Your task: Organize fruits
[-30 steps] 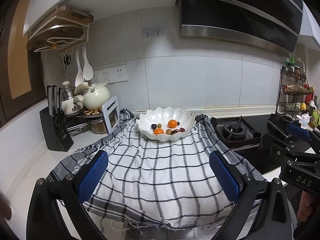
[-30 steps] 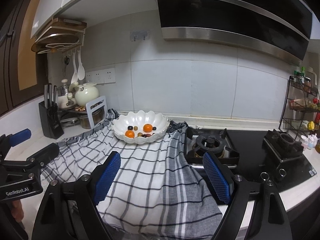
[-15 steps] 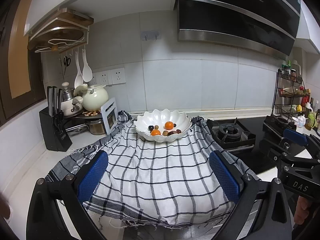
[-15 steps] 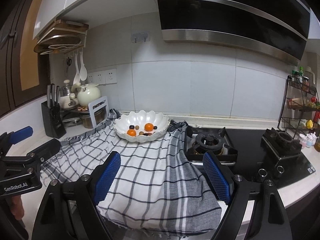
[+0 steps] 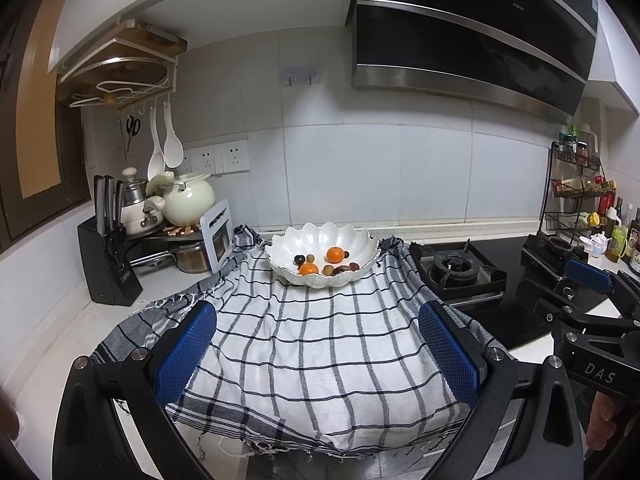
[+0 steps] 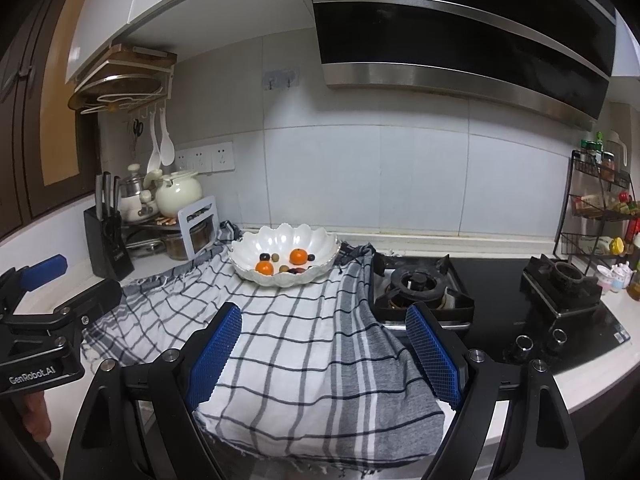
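A white scalloped bowl (image 5: 308, 242) (image 6: 280, 238) sits at the far end of a checked cloth (image 5: 316, 344) (image 6: 304, 356) on the counter. Inside it lie two oranges (image 5: 335, 255) (image 6: 299, 256) and several small dark and green fruits (image 5: 299, 259). My left gripper (image 5: 316, 348) hovers open over the near part of the cloth, well short of the bowl, with nothing between its blue pads. My right gripper (image 6: 324, 354) is open too, empty, over the cloth's right half. Each gripper shows at the edge of the other's view.
A gas hob (image 6: 420, 284) with a second burner (image 6: 564, 276) lies right of the cloth. A black knife block (image 5: 106, 264), a kettle (image 5: 188, 200) and pots stand at the left. A spice rack (image 6: 600, 204) is at the far right, a range hood (image 6: 460, 32) overhead.
Both views have shifted only slightly; the bowl sits a little lower and more central in the left wrist view. Both grippers stay open and empty.
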